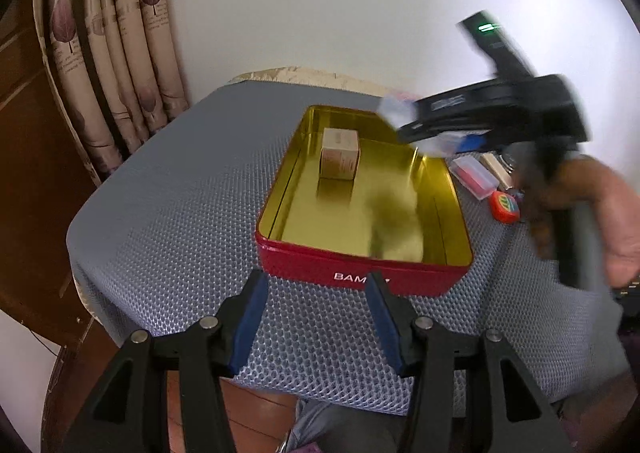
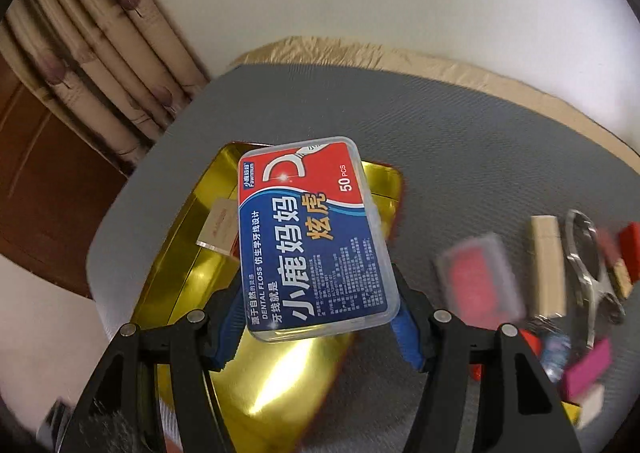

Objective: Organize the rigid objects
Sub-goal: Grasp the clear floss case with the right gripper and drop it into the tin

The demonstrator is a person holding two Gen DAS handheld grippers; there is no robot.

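A red tin point(image 1: 360, 273) with a gold inside stands open on the grey mat, a small beige box point(image 1: 339, 154) upright inside it near the far end. My right gripper point(image 2: 316, 317) is shut on a clear dental floss box point(image 2: 312, 233) with a red and blue label, held above the tin point(image 2: 188, 265). In the left wrist view this gripper point(image 1: 404, 121) hovers, blurred, over the tin's far right corner. My left gripper point(image 1: 316, 325) is open and empty just in front of the tin's near wall.
Right of the tin lie several small items: a clear case with red contents point(image 2: 480, 281), a beige block point(image 2: 546, 261), metal scissors point(image 2: 588, 277), a magenta block point(image 2: 588, 369), an orange-red disc point(image 1: 505, 207). Curtain point(image 1: 112, 65) and wall stand behind the mat point(image 1: 192, 189).
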